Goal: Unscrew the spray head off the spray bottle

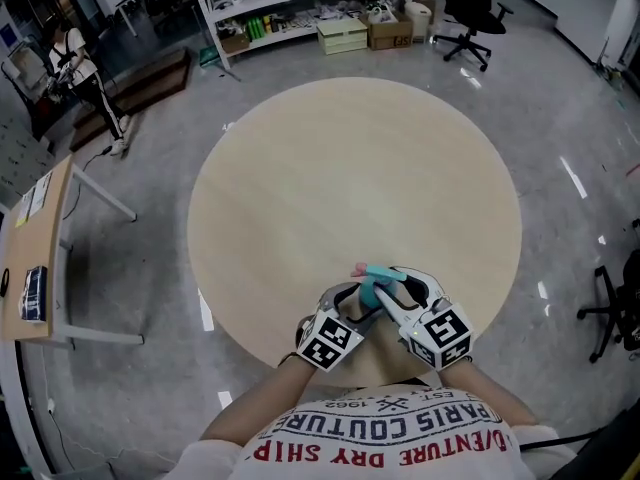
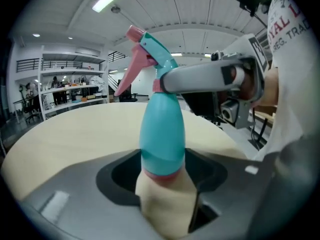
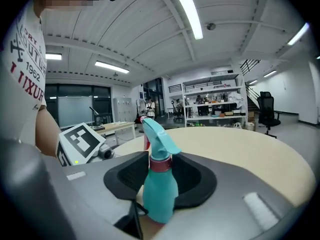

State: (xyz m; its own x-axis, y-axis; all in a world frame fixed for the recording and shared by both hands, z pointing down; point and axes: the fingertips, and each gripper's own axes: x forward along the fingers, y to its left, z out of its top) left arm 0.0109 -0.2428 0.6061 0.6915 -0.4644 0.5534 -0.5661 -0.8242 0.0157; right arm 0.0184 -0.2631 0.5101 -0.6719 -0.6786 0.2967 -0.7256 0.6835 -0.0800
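Note:
A teal spray bottle (image 1: 378, 288) with a pink trigger and pink collar stands upright near the table's front edge, between both grippers. My left gripper (image 1: 352, 308) is shut on the bottle's lower body (image 2: 161, 149), which fills the gap between its jaws. My right gripper (image 1: 392, 296) reaches in from the other side at neck height. One grey finger (image 2: 200, 79) lies along the pink collar (image 3: 161, 164) under the spray head (image 3: 157, 134). The collar sits in the dark notch between the jaws, which stand loosely around it. The bottle's base is hidden.
The round beige table (image 1: 350, 188) stretches away beyond the bottle. White shelving with boxes (image 1: 310, 8) and an office chair (image 1: 470, 18) stand far behind it. A side desk (image 1: 40, 258) is on the left, and my own shirt (image 1: 390, 433) is close below.

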